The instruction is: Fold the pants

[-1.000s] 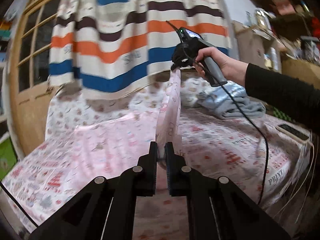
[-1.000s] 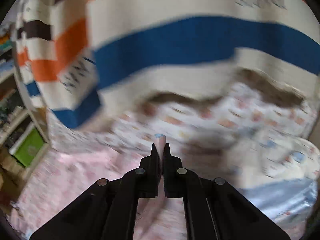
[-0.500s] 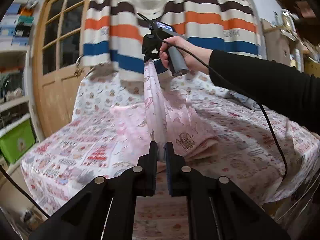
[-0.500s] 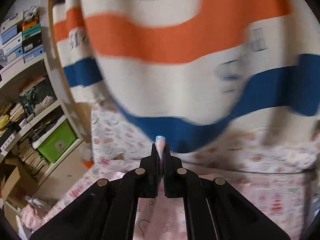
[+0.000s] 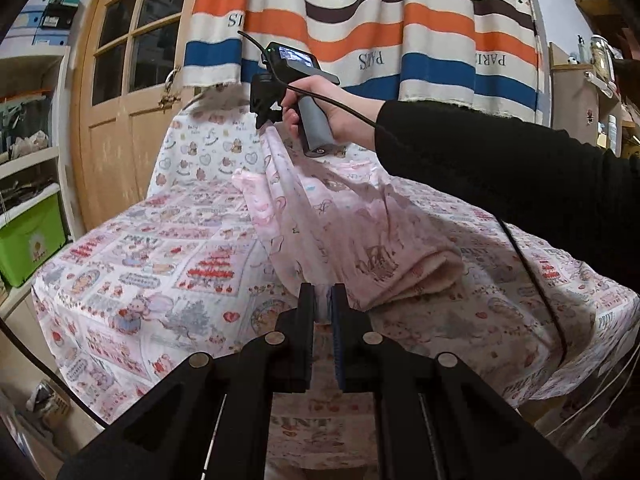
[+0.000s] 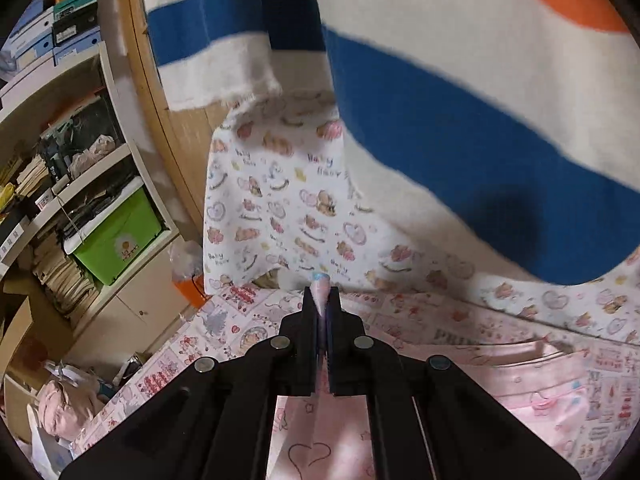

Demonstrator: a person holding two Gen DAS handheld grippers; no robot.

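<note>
1. A green storage bin [image 6: 116,236] with a white lid sits on a lower shelf of the shelving unit [image 6: 60,184] at left; its contents cannot be seen. The shelves above it hold stacked papers and file boxes [image 6: 56,20].
2. The same green bin [image 5: 30,240] appears at the left edge of the left wrist view, beside the wooden door [image 5: 132,92].
3. The pink printed pants [image 5: 340,220] lie partly on the table covered by a patterned cloth [image 5: 160,272] and partly lifted off it.
4. The left gripper [image 5: 323,312] is nearly closed, pinching a near edge of the pants between its jaws.
5. The right gripper [image 6: 322,300] is clamped shut on a fold of the pants; a tip of fabric pokes out past the fingertips.
6. In the left wrist view, the right gripper [image 5: 264,118], held in a hand [image 5: 340,112] with a black sleeve, holds the far end of the pants above the table, so the fabric slopes down from it toward the left gripper.
7. A striped curtain [image 5: 360,20] hangs behind the table.
</note>
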